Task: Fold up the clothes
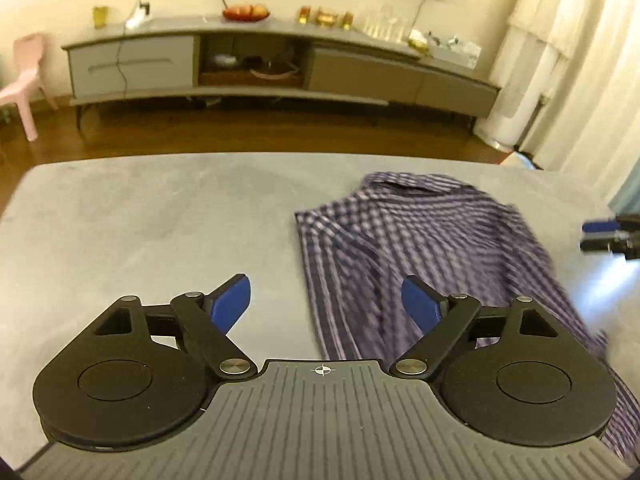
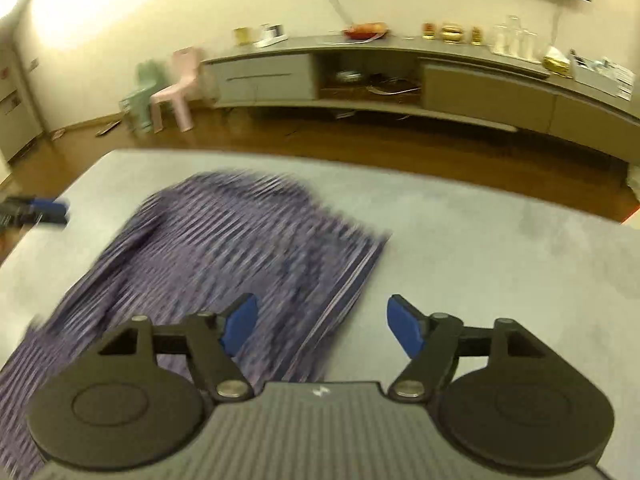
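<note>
Fruit [image 1: 246, 11] in red bowl [image 1: 245, 17], sideboard [image 1: 160, 28]

My left gripper [image 1: 326, 304] has black linkage arms, silver pivot screws, round black discs at four and eight o'clock, blue pads [image 1: 232, 304], a ribbed grey body, a white crosshair mark. My right gripper [image 2: 322, 326] matches.

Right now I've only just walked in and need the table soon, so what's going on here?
A person is folding a purple checked shirt on the grey table with two handheld tools. The left gripper and right gripper are both open and empty, and the shirt lies partly folded between them.
</note>
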{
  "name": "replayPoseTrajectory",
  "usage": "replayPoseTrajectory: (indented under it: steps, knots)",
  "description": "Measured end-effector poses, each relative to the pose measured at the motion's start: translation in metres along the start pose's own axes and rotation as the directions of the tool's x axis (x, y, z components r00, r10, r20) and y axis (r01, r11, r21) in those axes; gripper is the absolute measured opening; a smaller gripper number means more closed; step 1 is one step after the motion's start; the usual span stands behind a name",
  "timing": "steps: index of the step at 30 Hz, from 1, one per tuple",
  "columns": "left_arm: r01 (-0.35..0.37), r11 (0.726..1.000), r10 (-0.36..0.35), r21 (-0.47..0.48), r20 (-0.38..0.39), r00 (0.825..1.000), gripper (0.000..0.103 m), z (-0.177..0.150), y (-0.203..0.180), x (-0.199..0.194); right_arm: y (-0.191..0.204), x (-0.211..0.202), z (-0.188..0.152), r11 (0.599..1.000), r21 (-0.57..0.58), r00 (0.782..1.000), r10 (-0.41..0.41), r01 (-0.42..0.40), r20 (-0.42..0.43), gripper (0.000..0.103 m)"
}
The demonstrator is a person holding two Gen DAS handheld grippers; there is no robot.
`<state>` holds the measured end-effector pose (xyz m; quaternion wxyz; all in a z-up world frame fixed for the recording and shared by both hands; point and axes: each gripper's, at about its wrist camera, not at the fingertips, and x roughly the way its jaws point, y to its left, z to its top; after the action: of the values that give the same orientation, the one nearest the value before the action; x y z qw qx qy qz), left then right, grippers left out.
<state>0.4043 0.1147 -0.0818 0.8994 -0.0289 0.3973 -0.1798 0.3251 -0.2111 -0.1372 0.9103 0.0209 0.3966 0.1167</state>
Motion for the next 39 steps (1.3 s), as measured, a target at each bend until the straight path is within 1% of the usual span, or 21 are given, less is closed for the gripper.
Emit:
replayPoseTrajectory:
  steps: [2, 4, 5, 8, 9, 10, 11, 12, 13, 17, 20, 23, 26, 27, 29, 31, 33, 34, 35, 37, 39]
  knots:
    - [0.0, 1.0, 0.0, 0.004, -0.027, 1.0, 0.079, 0.007, 0.003, 0.033, -0.015, 0.034, 0.014, 0.999, -0.003, 0.999, -0.032, 0.032, 0.003, 0.074]
    - [0.009, 1.0, -0.008, 0.023, -0.045, 0.999, 0.079, 0.01, 0.004, 0.061, -0.018, 0.067, 0.022, 0.998, -0.044, 0.999, -0.037, 0.037, -0.003, 0.074]
    - [0.018, 0.999, -0.017, 0.033, -0.049, 0.999, 0.079, 0.011, 0.004, 0.072, -0.018, 0.08, 0.025, 0.997, -0.071, 0.999, -0.031, 0.03, -0.008, 0.074]
    - [0.065, 0.997, -0.062, 0.049, -0.044, 0.997, 0.078, 0.012, 0.005, 0.094, -0.009, 0.11, 0.028, 0.986, -0.163, 0.998, 0.039, -0.047, -0.049, 0.075]
    - [0.082, 0.995, -0.08, 0.053, -0.034, 0.996, 0.076, 0.012, 0.005, 0.097, -0.005, 0.117, 0.028, 0.979, -0.193, 0.997, 0.048, -0.06, -0.065, 0.071]
    - [0.106, 0.993, -0.105, 0.055, -0.026, 0.994, 0.065, 0.013, 0.004, 0.098, 0.0, 0.123, 0.028, 0.972, -0.221, 0.995, 0.06, -0.076, -0.08, 0.06]
    - [0.13, 0.99, -0.129, 0.058, -0.018, 0.992, 0.032, 0.014, 0.004, 0.099, 0.005, 0.123, 0.027, 0.965, -0.238, 0.992, 0.09, -0.108, -0.086, 0.036]
    - [0.151, 0.987, -0.15, 0.063, -0.019, 0.988, 0.008, 0.014, 0.003, 0.1, 0.008, 0.122, 0.028, 0.961, -0.239, 0.989, 0.12, -0.138, -0.087, 0.004]
    - [0.162, 0.984, -0.16, 0.074, -0.023, 0.987, 0.0, 0.014, 0.001, 0.1, 0.012, 0.12, 0.029, 0.96, -0.234, 0.986, 0.139, -0.157, -0.089, 0.005]
    - [0.159, 0.98, -0.167, 0.12, 0.058, 0.984, 0.0, 0.007, -0.011, 0.074, 0.031, 0.078, 0.025, 0.957, -0.259, 0.991, 0.136, -0.132, -0.004, 0.005]
    - [0.173, 0.976, -0.192, 0.135, 0.149, 0.97, 0.0, -0.002, -0.02, 0.026, 0.042, 0.02, 0.017, 0.955, -0.263, 0.983, 0.163, -0.135, 0.087, 0.004]
    - [0.2, 0.966, -0.234, 0.162, 0.232, 0.944, 0.0, -0.027, -0.032, -0.043, 0.064, -0.059, -0.018, 0.945, -0.289, 0.962, 0.211, -0.155, 0.173, 0.004]
    - [0.243, 0.955, -0.281, 0.172, 0.246, 0.928, 0.0, -0.074, -0.046, -0.114, 0.087, -0.138, -0.075, 0.93, -0.313, 0.942, 0.265, -0.193, 0.207, 0.004]
    - [0.257, 0.951, -0.293, 0.17, 0.239, 0.926, 0.0, -0.093, -0.052, -0.135, 0.095, -0.157, -0.099, 0.923, -0.326, 0.942, 0.274, -0.202, 0.194, 0.004]
    - [0.278, 0.946, -0.304, 0.165, 0.164, 0.938, 0.002, -0.137, -0.065, -0.164, 0.114, -0.175, -0.155, 0.909, -0.379, 0.963, 0.237, -0.172, 0.132, 0.005]
    - [0.268, 0.953, -0.279, 0.144, 0.061, 0.958, 0.016, -0.172, -0.074, -0.172, 0.129, -0.169, -0.196, 0.903, -0.408, 0.986, 0.163, -0.136, 0.032, 0.01]
    - [0.25, 0.962, -0.248, 0.113, -0.023, 0.968, 0.016, -0.201, -0.081, -0.176, 0.134, -0.162, -0.218, 0.893, -0.439, 0.995, 0.084, -0.1, -0.055, 0.012]
    - [0.247, 0.965, -0.245, 0.088, -0.04, 0.969, 0.018, -0.209, -0.083, -0.179, 0.136, -0.164, -0.22, 0.896, -0.435, 0.996, 0.062, -0.084, -0.065, 0.012]
    - [0.243, 0.968, -0.241, 0.056, -0.044, 0.969, 0.02, -0.214, -0.084, -0.182, 0.137, -0.167, -0.221, 0.902, -0.425, 0.996, 0.046, -0.072, -0.072, 0.016]
    - [0.242, 0.97, -0.242, -0.033, -0.022, 0.97, 0.021, -0.215, -0.082, -0.188, 0.128, -0.177, -0.213, 0.947, -0.304, 0.994, 0.087, -0.101, -0.058, 0.023]
    - [0.27, 0.954, -0.271, -0.13, 0.01, 0.963, 0.026, -0.213, -0.077, -0.186, 0.115, -0.185, -0.21, 0.978, -0.117, 0.985, 0.17, -0.172, -0.034, 0.028]
